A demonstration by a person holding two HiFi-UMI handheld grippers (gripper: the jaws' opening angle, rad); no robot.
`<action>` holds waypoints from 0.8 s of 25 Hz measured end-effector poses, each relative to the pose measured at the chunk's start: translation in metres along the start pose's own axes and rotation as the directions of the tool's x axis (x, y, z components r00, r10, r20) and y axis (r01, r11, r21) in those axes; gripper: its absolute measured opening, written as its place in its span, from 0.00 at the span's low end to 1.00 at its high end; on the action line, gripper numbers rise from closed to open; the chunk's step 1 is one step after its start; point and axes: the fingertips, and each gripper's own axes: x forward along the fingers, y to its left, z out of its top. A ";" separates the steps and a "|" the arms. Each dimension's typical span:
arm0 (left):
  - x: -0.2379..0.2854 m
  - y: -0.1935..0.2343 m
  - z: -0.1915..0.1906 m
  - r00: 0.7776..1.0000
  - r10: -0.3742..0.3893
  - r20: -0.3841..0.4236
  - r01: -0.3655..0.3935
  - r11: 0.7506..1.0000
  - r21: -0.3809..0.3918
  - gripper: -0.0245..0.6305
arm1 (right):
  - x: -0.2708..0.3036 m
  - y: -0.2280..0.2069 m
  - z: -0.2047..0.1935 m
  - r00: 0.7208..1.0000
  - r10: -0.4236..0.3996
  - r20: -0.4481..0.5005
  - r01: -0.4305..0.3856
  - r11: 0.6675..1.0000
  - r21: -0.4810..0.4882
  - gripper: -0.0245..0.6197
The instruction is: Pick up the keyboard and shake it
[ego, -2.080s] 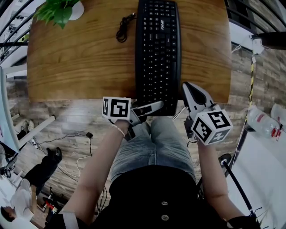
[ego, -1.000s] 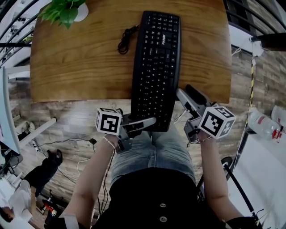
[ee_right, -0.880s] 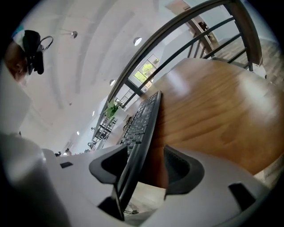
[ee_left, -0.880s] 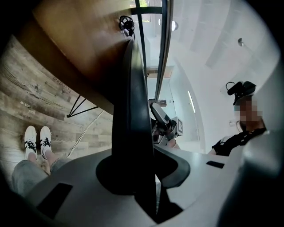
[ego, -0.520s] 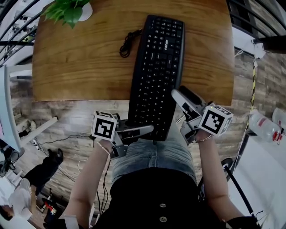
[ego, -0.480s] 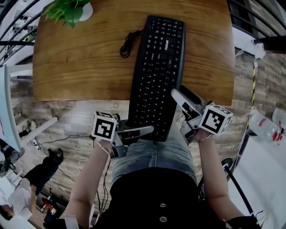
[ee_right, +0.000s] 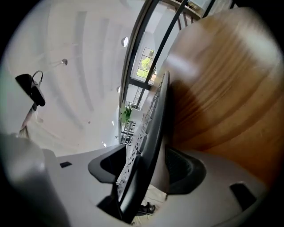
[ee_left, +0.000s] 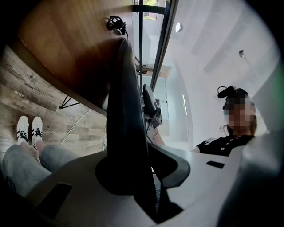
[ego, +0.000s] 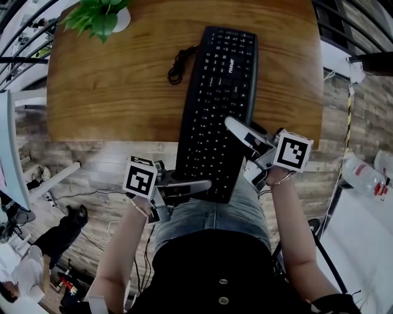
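A: Quick status, where's the keyboard (ego: 215,104)?

B: Lengthwise across the table (ego: 110,86). Far end points to approx 12–1 o'clock and sits over the wood. Near end hangs past the table's front edge at 6 o'clock, over the person's lap.

A: Left gripper (ego: 199,186)?

B: Clamped on the keyboard's near end, at about its 7 o'clock corner. In the left gripper view the board runs edge-on btwn both jaws, and the pads are tight on it.

A: Right gripper (ego: 236,127)?

B: At the keyboard's long edge, approx 4 o'clock from its centre. Its jaws have just been opening and stand wide. In the right gripper view the edge is btwn them, key side facing one pad, underside facing the other. There's a gap on the key side, so I read it as not squeezing yet.

A: Is the board off the table?

B: Can't say for sure. The near end is carried by the left grip. Whether the far end rests on the wood or floats just above it, the views don't settle.

A: So progress?

B: Early, imo. One hold is made and the second is lined up but not closed. Left to do: close the right jaws, lift the whole board clear, then shake it. No shake is under way as far as I can tell.

A: Anything in the way?

B: The cable (ego: 178,64) is coiled at approx 11 o'clock of the board and may drag when the board rises. The plant (ego: 98,15) is at the table's 10 o'clock corner, well apart.
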 end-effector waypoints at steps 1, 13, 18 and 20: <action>0.000 0.000 0.000 1.000 0.004 -0.004 -0.003 1.000 0.002 0.20 | 0.004 0.002 0.001 1.000 0.019 -0.013 -0.019 1.000 0.008 0.43; -0.002 0.000 -0.002 1.000 0.018 -0.026 -0.017 0.999 0.044 0.20 | 0.023 0.001 0.002 0.994 0.029 -0.104 -0.032 0.999 -0.027 0.29; -0.001 0.008 -0.003 0.999 0.031 -0.027 -0.029 0.997 0.072 0.21 | 0.025 -0.003 0.001 0.992 0.040 -0.119 -0.043 0.999 -0.021 0.27; -0.001 0.007 -0.002 0.999 0.022 -0.025 -0.020 0.997 0.076 0.21 | 0.024 -0.002 0.001 0.993 0.038 -0.116 -0.042 0.998 -0.036 0.26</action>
